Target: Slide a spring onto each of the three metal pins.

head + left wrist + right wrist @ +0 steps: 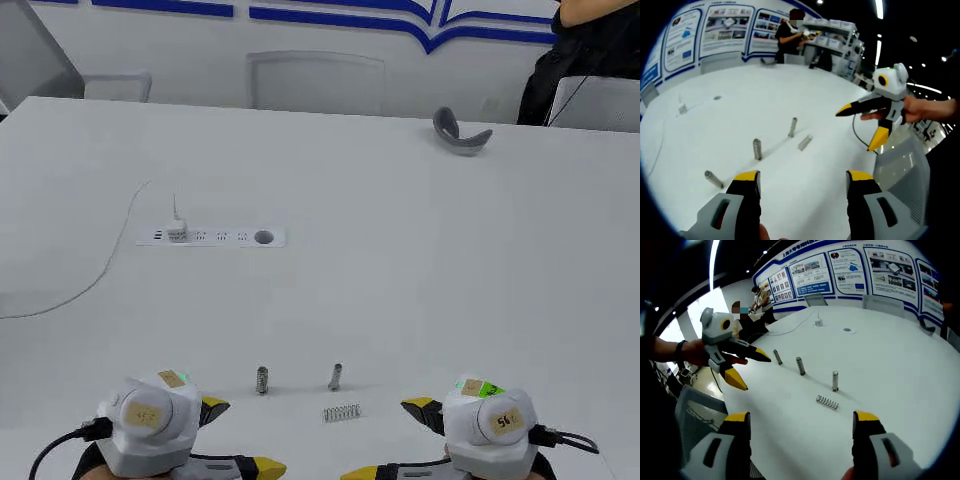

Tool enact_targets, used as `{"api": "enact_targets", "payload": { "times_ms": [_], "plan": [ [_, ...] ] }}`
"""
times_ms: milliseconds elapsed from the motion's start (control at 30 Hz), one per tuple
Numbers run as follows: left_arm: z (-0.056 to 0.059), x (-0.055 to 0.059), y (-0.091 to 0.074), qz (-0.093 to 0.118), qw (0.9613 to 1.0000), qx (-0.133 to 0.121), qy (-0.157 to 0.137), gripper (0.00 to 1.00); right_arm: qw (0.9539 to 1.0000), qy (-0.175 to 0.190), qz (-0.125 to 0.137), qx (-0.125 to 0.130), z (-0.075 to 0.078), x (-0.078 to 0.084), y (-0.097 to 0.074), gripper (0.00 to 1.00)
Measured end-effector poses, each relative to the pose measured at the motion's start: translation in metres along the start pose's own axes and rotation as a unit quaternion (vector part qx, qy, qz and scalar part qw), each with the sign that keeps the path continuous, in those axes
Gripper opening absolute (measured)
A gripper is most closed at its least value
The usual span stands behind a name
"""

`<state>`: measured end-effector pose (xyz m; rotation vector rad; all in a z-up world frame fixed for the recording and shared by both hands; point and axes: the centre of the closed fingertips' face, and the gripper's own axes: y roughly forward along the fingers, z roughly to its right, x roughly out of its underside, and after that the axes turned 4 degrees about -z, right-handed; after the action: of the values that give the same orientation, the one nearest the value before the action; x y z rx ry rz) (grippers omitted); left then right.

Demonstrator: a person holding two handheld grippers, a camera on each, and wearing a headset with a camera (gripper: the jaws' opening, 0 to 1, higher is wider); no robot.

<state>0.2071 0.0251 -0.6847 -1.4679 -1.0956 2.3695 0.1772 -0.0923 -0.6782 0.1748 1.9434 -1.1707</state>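
The loose spring (827,401) lies flat on the table (900,355) just ahead of the right gripper (801,416), slightly right of its midline, with its long axis slanting across the jaws. The bare pin (835,381) stands upright just beyond it. The left gripper (803,175) is farther off. Both grippers are held low and roughly level, jaws spread wide and empty.
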Motion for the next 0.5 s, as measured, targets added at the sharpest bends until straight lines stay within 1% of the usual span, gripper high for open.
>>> {"api": "enact_targets", "payload": {
  "times_ms": [133, 400, 500],
  "plan": [
    [0.005, -0.002, 0.009, -0.011, 0.9998, 0.009, 0.012, 0.73, 1.0000, -0.001, -0.004, -0.003, -0.001, 0.003, 0.000, 0.86],
    [0.013, -0.004, 0.028, -0.021, 0.9989, 0.026, 0.034, 0.73, 0.9999, -0.006, -0.006, -0.010, -0.003, 0.004, 0.000, 0.86],
    [0.018, -0.006, 0.037, -0.025, 0.9982, 0.035, 0.042, 0.72, 0.9999, -0.008, -0.005, -0.011, -0.003, 0.003, -0.001, 0.86]
  ]
}}
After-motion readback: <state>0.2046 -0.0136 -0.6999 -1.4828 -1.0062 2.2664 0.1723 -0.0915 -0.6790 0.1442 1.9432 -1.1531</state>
